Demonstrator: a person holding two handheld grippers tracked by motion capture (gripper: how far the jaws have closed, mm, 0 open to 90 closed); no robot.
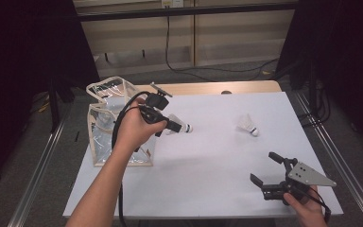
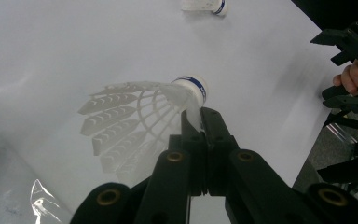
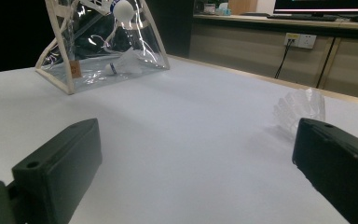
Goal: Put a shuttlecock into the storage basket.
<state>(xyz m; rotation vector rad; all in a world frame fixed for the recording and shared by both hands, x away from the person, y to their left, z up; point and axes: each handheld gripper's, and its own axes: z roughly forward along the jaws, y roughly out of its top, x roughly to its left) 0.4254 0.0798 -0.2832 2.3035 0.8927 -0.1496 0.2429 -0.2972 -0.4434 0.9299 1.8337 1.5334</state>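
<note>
In the high view, the left gripper (image 1: 174, 126) hangs above the white tabletop (image 1: 208, 189), just right of a clear bag (image 1: 105, 124) that stands at the left edge with its top open. Its jaws are clamped on a shuttlecock (image 1: 182, 126) whose cork points right. The bag's open mouth so close by suggests the shuttlecock is meant to go in there. A second shuttlecock (image 1: 248, 125) lies on the tabletop, well to the right and a little farther off. The right gripper (image 1: 269, 171) rests at the near right corner with its jaws apart, probably waiting its turn. The hand covers much of the left gripper's body, so the grip itself is hard to read here.

The left gripper view makes it plain: the two black jaws are together on the skirt of the held shuttlecock (image 2: 158, 112), just behind its blue-banded cork. Pinching the thin skirt near the cork likely keeps the shuttlecock from swinging. The lying shuttlecock (image 2: 205, 4) is cut off by the top edge, and a crumpled bit of the bag (image 2: 46, 205) shows at the bottom left.

In the right gripper view, the jaws stand wide with bare tabletop (image 3: 191, 140) between them. The lying shuttlecock (image 3: 298, 109) is half hidden behind the right jaw. In the bag (image 3: 102, 42) another shuttlecock (image 3: 121, 67) lies on the floor, blurred by glare.
</note>
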